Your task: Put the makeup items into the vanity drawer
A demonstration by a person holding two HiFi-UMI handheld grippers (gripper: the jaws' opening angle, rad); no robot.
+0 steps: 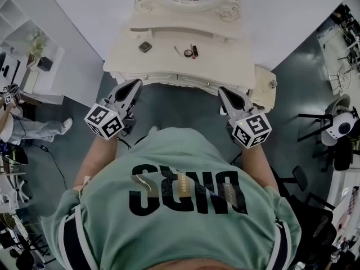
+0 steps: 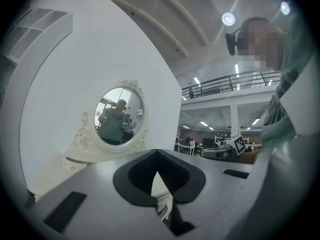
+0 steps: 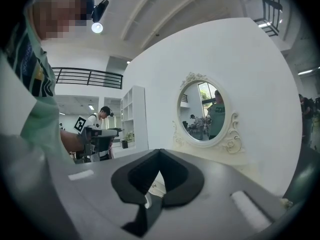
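Observation:
The cream vanity stands ahead of me, its drawer front closed. On its top lie a dark square compact, a thin stick, a small round pot and a red lipstick. My left gripper hovers just before the vanity's front edge at the left, jaws shut and empty. At the right my right gripper is held the same way, also shut on nothing. Both gripper views look up over the closed jaws, the left gripper and the right gripper, at the oval mirror.
A white wall backs the vanity. A white shelf unit stands at the left, with a seated person near it. A cream stool-like piece adjoins the vanity's right corner. Dark chairs and stands crowd the right side.

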